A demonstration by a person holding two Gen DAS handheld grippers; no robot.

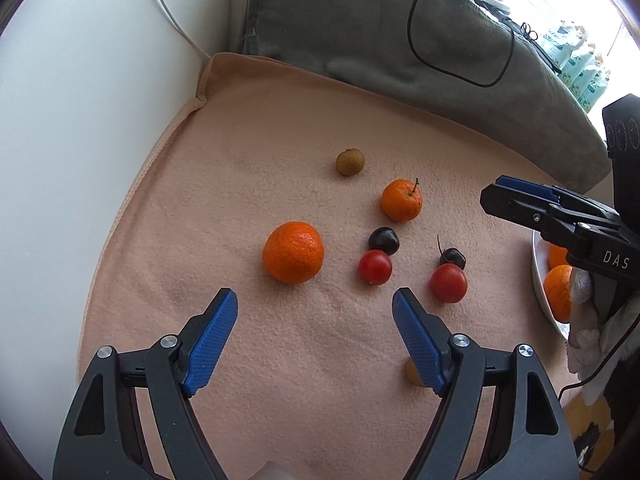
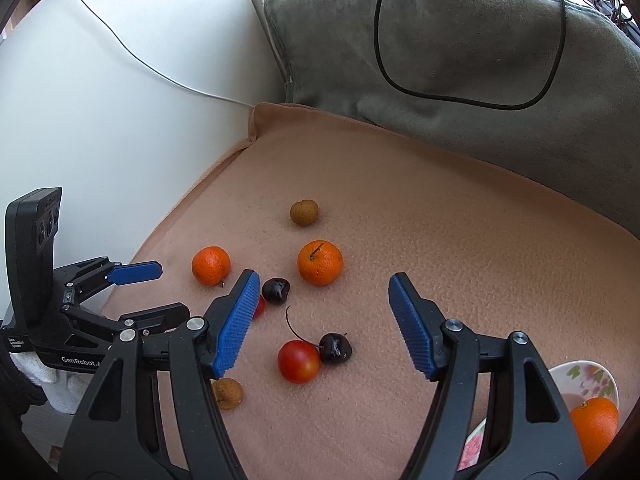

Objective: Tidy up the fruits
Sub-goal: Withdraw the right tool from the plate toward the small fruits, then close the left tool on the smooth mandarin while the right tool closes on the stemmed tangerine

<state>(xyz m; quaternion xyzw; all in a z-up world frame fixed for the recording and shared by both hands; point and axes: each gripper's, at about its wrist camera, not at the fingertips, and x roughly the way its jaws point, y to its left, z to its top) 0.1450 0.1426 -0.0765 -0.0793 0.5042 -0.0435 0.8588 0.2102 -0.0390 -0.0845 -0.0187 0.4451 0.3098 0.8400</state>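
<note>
Loose fruit lies on a peach blanket (image 1: 240, 184): a large orange (image 1: 293, 258), a stemmed orange (image 1: 401, 200), a brown longan (image 1: 350, 162), two dark cherries (image 1: 384, 240) (image 1: 453, 258) and two red fruits (image 1: 375, 267) (image 1: 449, 283). My left gripper (image 1: 314, 294) hangs open just short of the large orange, with nothing between its fingers. My right gripper (image 2: 323, 280) is open too, above the red fruit (image 2: 299, 361) and cherry (image 2: 335, 348), touching neither. A second longan (image 2: 227, 393) lies under its left finger.
A flowered white bowl (image 2: 588, 376) at the near right holds an orange (image 2: 594, 420). A grey cushion (image 2: 440, 60) with a black cable (image 2: 460, 98) borders the blanket's far side. A white wall (image 2: 100, 120) with a thin white cable closes the left.
</note>
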